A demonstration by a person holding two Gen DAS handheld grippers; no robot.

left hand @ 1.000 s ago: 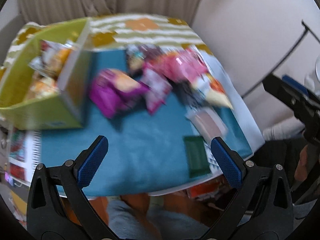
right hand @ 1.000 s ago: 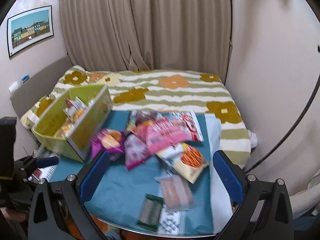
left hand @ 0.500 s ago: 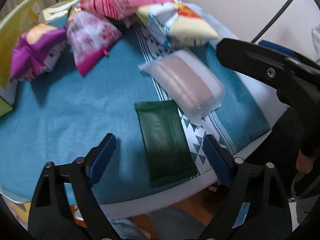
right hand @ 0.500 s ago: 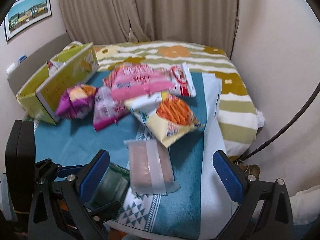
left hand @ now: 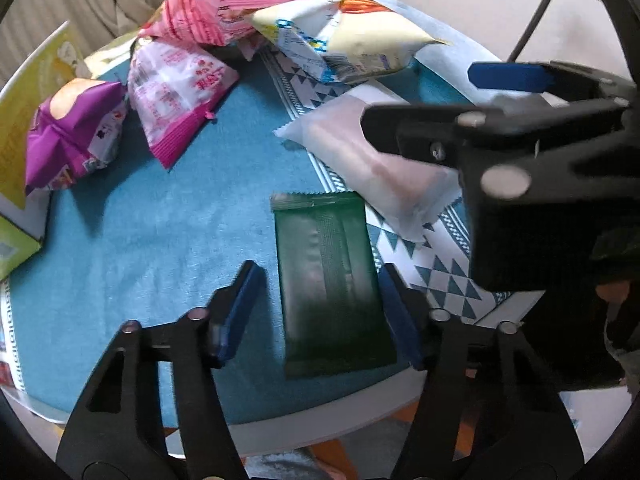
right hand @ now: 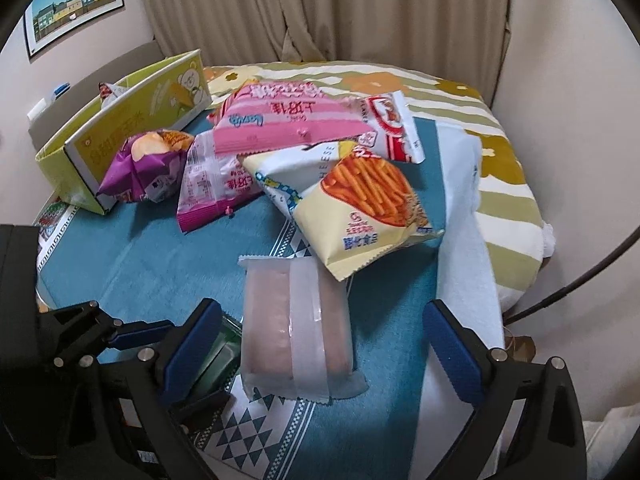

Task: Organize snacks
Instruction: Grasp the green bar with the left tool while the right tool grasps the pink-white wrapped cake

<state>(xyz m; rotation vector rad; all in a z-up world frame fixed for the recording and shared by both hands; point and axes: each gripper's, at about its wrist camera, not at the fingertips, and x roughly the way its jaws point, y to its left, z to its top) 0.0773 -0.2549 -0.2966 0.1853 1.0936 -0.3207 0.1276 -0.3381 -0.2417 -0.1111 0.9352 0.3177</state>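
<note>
Seven loose snack packs lie on the cloth: one green pack [left hand: 334, 280], one clear pack [right hand: 296, 330], one purple bag [right hand: 148, 170], two pink bags [right hand: 280, 124] [right hand: 212, 186], one cheese-stick bag [right hand: 352, 204], one red-and-white bag [right hand: 394, 128]. One yellow-green box [right hand: 116, 120] holds more.

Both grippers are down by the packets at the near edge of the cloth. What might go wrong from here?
1. The left hand-held gripper has just been closing its jaws around the flat green packet. One pad stands apart from it, so the packet may slide or buckle, or the pads may pinch the teal cloth.
2. The right hand-held gripper straddles the pale wrapped packet right beside it, so the two grippers may collide.
</note>
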